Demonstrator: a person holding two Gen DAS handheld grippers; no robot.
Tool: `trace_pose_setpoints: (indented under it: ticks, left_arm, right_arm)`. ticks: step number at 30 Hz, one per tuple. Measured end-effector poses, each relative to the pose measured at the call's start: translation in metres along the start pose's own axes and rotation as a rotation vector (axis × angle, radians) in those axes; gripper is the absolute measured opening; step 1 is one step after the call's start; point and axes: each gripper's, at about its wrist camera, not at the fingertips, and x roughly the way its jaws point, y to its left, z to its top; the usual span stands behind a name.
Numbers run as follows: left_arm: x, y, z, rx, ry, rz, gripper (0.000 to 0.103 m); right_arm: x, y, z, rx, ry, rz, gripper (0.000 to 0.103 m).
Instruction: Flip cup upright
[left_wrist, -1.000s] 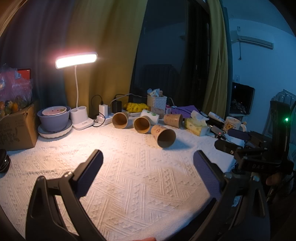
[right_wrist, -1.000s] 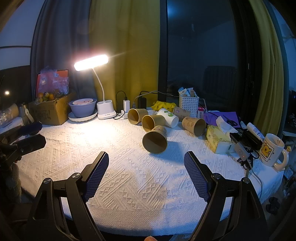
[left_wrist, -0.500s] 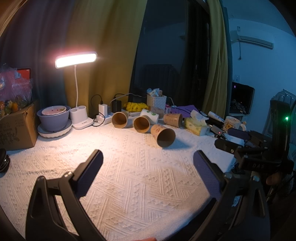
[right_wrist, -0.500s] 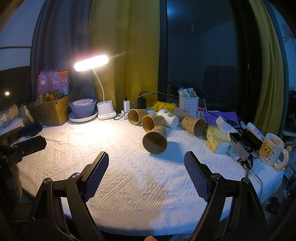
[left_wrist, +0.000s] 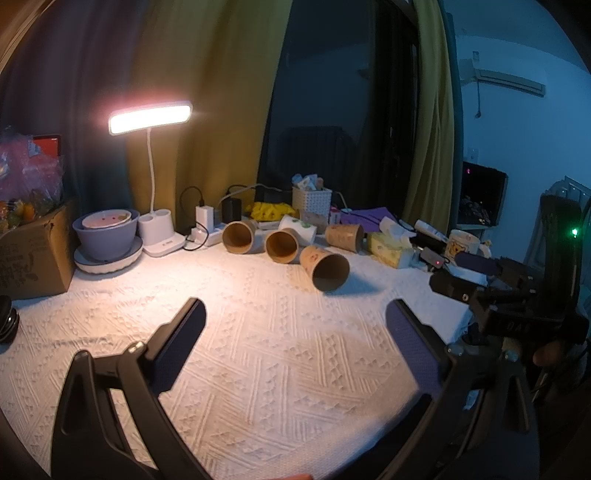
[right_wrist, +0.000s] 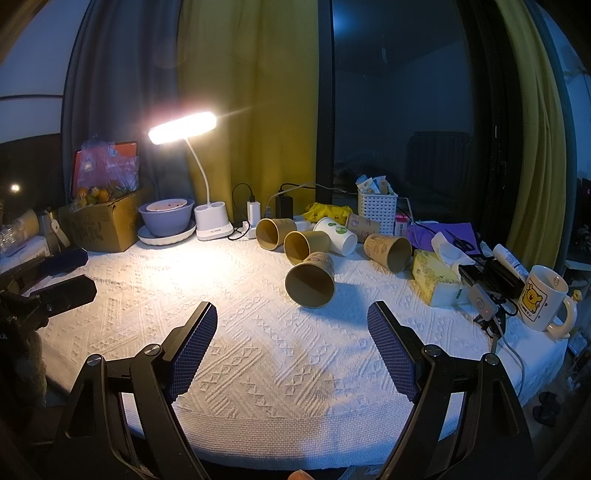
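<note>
Cup, tan paper with a printed side, lay tipped over mid-desk, its mouth facing the near edge, while left gripper and right gripper gaped wide, both empty.

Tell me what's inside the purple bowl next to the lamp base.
A smaller pale bowl with a pinkish inside sits nested in the purple bowl, which stands on a white plate. Anything beneath the inner bowl is hidden.
</note>
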Motion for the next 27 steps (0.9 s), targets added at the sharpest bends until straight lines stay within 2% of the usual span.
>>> trace_pose_setpoints:
  ticks: [7,14,18,23,27]
  left_arm:
    - [0.008,-0.005,-0.002,0.017,0.024,-0.003,0.099]
    - [0.044,-0.007,0.007,0.037,0.096,-0.03,0.099]
    - [0.087,-0.004,0.018,0.039,0.196,-0.032,0.099]
    - [0.146,-0.008,0.039,0.086,0.294,-0.03,0.099]
    - [0.201,-0.013,0.061,0.1,0.371,-0.068,0.099]
  right_arm:
    - [0.001,0.001,0.0,0.0,0.001,0.002,0.086]
    - [0.023,-0.015,0.005,0.025,0.02,0.004,0.086]
    - [0.051,-0.033,0.013,0.035,0.038,-0.023,0.086]
    - [0.099,-0.077,0.03,0.099,0.047,-0.059,0.086]
    - [0.138,-0.112,0.045,0.159,0.069,-0.05,0.086]
